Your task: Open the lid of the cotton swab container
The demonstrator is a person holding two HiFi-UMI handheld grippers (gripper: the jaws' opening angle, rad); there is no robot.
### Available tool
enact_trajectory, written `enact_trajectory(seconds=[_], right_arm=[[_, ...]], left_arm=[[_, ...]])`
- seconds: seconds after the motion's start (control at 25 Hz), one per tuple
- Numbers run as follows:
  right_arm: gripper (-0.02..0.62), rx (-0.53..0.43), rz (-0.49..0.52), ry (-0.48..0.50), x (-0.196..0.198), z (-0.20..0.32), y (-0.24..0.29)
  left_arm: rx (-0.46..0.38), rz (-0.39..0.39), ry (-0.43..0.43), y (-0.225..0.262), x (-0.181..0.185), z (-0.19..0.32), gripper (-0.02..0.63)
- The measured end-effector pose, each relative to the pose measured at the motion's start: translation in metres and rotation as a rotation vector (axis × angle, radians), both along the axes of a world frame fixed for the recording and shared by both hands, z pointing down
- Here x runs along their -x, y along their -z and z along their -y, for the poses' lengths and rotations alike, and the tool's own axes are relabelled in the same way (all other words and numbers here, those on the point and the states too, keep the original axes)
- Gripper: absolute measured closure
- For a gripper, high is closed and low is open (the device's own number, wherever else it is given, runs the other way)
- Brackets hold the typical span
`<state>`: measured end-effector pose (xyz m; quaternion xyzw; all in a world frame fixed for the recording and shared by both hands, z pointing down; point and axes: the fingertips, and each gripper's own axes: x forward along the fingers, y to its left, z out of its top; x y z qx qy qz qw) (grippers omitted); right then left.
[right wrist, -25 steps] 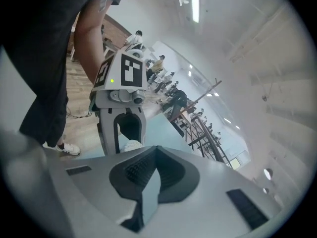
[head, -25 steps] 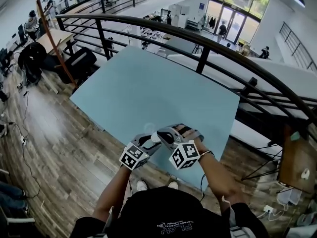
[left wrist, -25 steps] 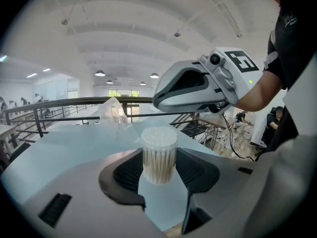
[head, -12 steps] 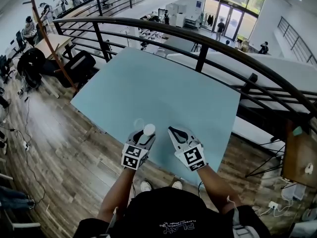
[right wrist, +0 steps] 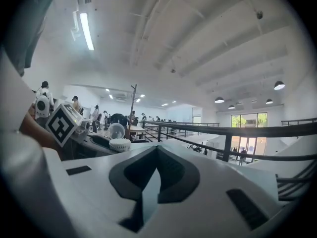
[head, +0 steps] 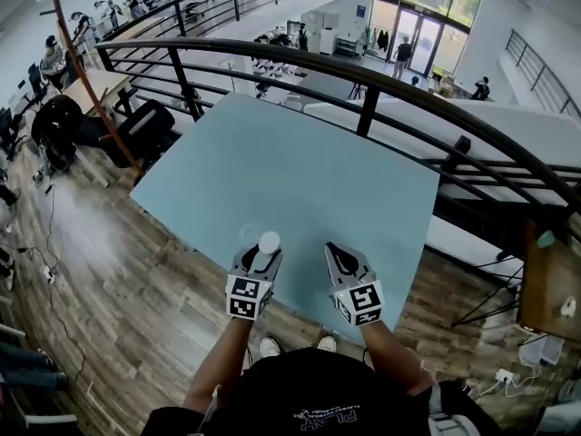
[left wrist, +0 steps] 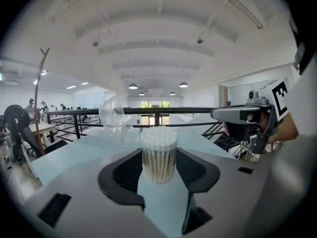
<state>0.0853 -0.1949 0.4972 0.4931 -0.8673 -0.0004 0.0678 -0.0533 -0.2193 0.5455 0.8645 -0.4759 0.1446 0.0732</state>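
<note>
Holds the cotton swab container (left wrist: 158, 155) upright at the far end of the left hand-held gripper (head: 257, 262), long axis vertical, white swab tips bare on top. Shows those jaws set wide, flanking the container on both sides and apparently pressing its wall: a broad grip, not an empty spread. Cannot tell whether resting on the table (head: 300, 162) or raised just off it. Has the clear lid (left wrist: 113, 114) already swung back, tilted up behind and left of the swabs, seemingly hinged to the body though not surely. Sets the right hand-held gripper (head: 336, 252) beside the left one and well apart to its right, pointing forward, jaws shut to a thin slit with nothing between them. Puts the container straight to the left of that right gripper, far nearer the left hand. Looks like an opening done or all but done, leaving at most a nudge on the lid from the right, or a setting-down. Calls for no reach around anything: only bare blue table top between and ahead of the two grippers. Leaves the dark railing (head: 368, 107) past the table's far edge, and desks and people on the floor below, well clear. Risks mainly a tipped container and spilled swabs on a careless release.
</note>
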Motion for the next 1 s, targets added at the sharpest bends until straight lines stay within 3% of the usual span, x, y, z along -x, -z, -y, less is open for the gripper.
enact_trajectory(seconds=[0.24,0.48,1.0], right_arm=[[0.578,-0.019,0.001,-0.035,-0.011,0.001,0.004],[0.578,-0.022,0.037,-0.007,-0.008,0.001,0.013],[0.578,-0.047,0.016,0.007,0.006,0.004,0.017]], left_arm=[[-0.011,-0.02,0.011,0.006,0.002,0.001,0.38],[-0.02,-0.039,0.002,0.012,-0.001,0.003,0.38],[-0.018,-0.065,0.01,0.018,0.002,0.001,0.38]])
